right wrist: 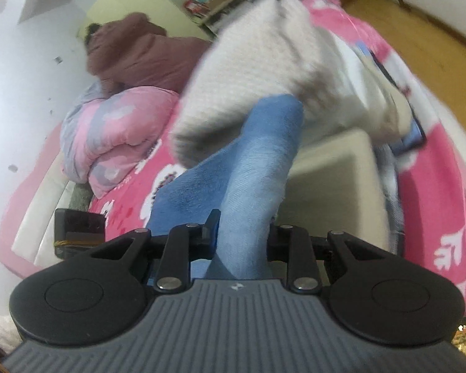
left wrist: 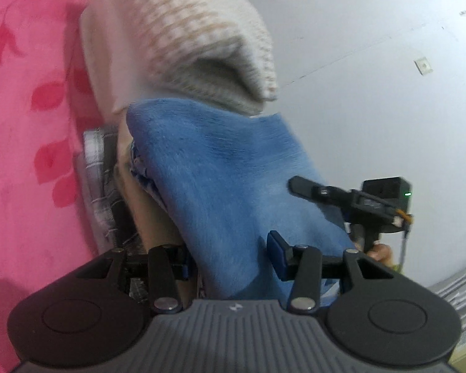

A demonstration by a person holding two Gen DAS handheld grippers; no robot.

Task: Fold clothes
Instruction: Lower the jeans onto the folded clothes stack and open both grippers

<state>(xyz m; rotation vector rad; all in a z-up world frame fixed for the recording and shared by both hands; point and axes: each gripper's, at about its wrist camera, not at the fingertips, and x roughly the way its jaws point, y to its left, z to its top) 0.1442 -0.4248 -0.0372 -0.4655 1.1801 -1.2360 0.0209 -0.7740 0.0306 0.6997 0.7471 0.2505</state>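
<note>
A soft blue fleece garment (left wrist: pixel 233 186) with a cream waffle-knit part (left wrist: pixel 195 37) hangs lifted above the pink floral bedspread (right wrist: pixel 444 217). Only the right wrist view shows the pink quilt (right wrist: pixel 115 136) and maroon coat (right wrist: pixel 139 59) far left. The left gripper (left wrist: pixel 230 258) and right gripper (right wrist: pixel 242 233) both pinch the blue fleece.

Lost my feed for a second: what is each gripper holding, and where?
Both hold the blue garment: left gripper and right gripper each pinch a bunched fold. Exact part unclear.
</note>
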